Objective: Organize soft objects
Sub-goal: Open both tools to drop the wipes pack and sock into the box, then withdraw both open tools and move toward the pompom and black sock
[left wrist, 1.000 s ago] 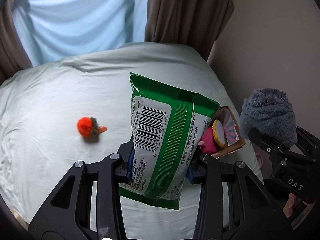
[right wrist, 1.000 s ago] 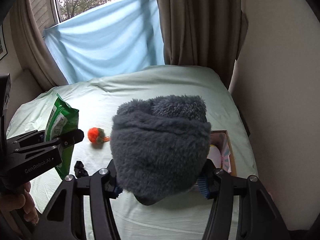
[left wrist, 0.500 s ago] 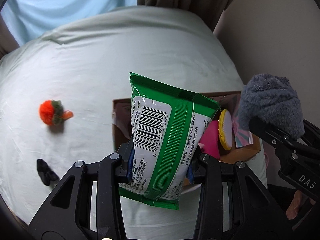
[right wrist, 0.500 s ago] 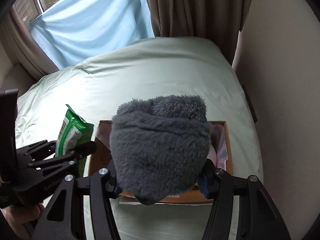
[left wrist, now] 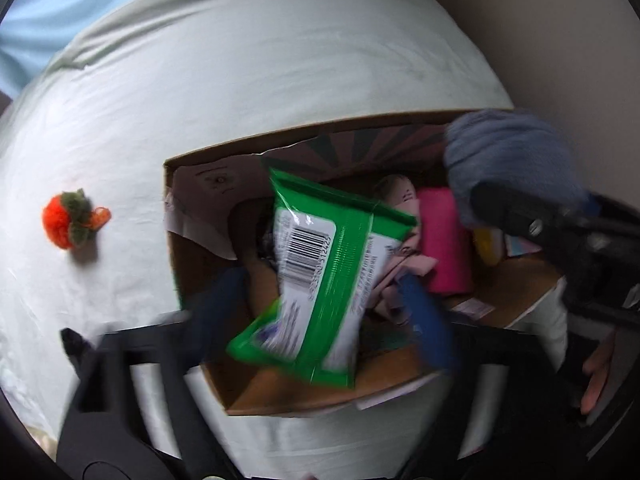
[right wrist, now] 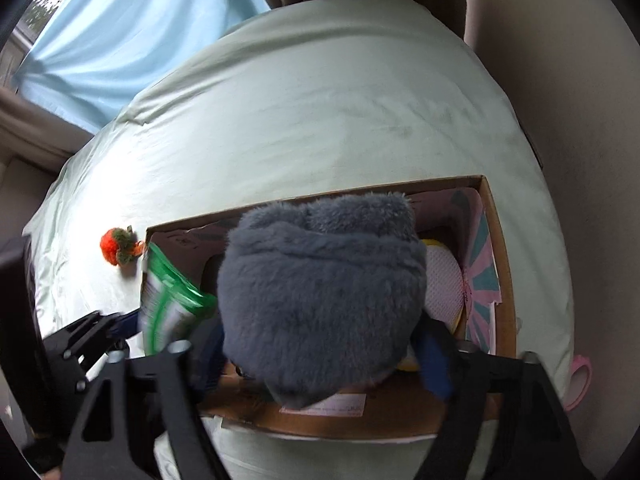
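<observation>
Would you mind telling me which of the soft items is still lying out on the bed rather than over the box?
The orange pompom, alone on the sheet left of the cardboard box; the green packet and grey plush are over the box.

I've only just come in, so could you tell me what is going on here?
A person is packing soft things into a cardboard box on a bed. The left gripper has opened and the green wipes pack is tilting into the box. The right gripper holds a grey fluffy hat above it. An orange pompom lies outside.
</observation>
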Available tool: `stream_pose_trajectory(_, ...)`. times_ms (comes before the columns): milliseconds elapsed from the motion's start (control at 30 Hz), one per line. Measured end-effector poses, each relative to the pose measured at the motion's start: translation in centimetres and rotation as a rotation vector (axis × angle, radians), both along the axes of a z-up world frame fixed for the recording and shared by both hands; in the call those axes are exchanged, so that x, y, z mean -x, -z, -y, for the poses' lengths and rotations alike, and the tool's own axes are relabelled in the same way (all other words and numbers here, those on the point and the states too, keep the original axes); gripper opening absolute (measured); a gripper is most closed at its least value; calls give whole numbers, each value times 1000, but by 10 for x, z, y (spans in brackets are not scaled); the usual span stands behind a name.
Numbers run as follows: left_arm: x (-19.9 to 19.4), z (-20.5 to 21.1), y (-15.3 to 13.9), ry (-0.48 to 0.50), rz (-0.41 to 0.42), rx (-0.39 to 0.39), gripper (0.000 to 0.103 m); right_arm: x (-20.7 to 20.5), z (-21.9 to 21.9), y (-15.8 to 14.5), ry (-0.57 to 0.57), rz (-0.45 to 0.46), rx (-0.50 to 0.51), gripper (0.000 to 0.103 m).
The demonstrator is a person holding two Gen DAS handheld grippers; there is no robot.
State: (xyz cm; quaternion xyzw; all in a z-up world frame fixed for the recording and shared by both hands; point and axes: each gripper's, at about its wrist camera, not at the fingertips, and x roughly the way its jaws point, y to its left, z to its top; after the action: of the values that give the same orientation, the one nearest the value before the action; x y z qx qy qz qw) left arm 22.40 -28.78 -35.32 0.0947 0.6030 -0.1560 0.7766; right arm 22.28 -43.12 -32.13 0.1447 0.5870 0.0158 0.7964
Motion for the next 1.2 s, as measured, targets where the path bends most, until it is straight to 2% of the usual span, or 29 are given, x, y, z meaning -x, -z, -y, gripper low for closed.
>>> stream_pose_trajectory(33,2,-1,-4,6,25,-10,103,-1,3,0,10,15,-13,100)
stream_pose_trajectory(67,3,-3,-5,11,30,-17,103,0,7,-2,24,35,-23,102)
stream_pose_trajectory(167,5,-6,-4,7,4,-6,103,3,13,-4,42,68,-12,102)
stream_pose_trajectory(300,8,-11,-9,-8,1,9,103,8,12,-4,28,59,6,102)
stream_pose_trajectory(600,22,-16,-38,-9,45,21,103,21,5,-25,4,107,28,102)
stream_pose_trajectory(933,57,-38,-105,-31,135,46,103,52,-10,-86,-28,192,62,102)
stream_pose_trajectory(1200,96,-84,-170,-94,243,53,103,89,-40,-153,-77,302,142,102)
